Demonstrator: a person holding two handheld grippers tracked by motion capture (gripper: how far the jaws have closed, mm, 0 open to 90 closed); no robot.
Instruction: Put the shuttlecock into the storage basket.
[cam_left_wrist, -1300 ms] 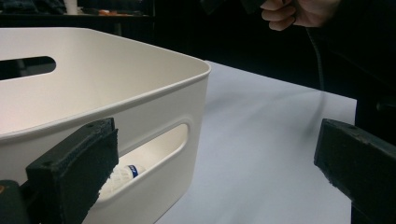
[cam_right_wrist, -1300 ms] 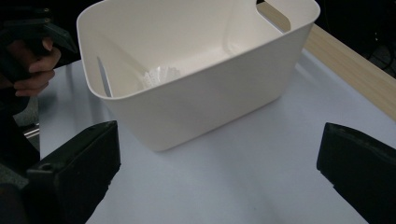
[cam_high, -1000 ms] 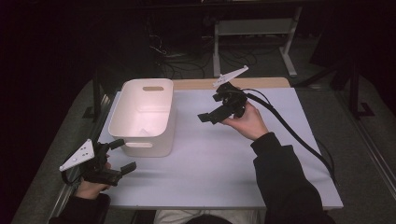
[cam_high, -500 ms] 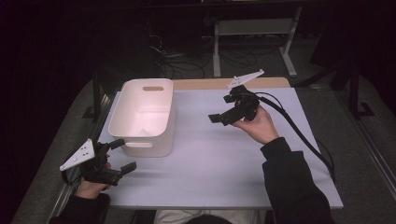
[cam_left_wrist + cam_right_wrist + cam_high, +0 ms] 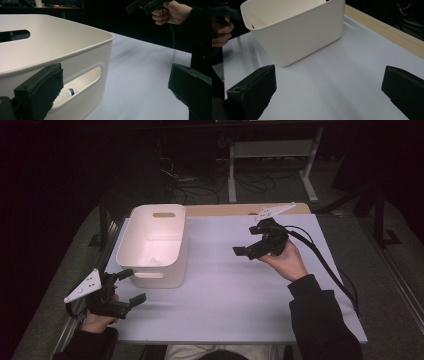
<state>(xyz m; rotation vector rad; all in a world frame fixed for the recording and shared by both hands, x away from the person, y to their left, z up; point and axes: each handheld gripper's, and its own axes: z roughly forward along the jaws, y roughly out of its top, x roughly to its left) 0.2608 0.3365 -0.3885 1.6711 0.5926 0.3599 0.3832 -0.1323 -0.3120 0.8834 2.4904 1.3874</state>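
While your left gripper (image 5: 131, 287) sits beside the bin (image 5: 152, 245), your right gripper (image 5: 245, 246) hovers over the table (image 5: 235, 290), both with jaws apart.

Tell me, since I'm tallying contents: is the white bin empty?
Not empty. Through the handle slot of the white bin, the left gripper view shows a small white item with a blue mark inside.

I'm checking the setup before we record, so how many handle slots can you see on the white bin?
2. One slot is in the far end wall of the white bin; the other is in the near end wall, facing the left gripper. The side walls look plain.
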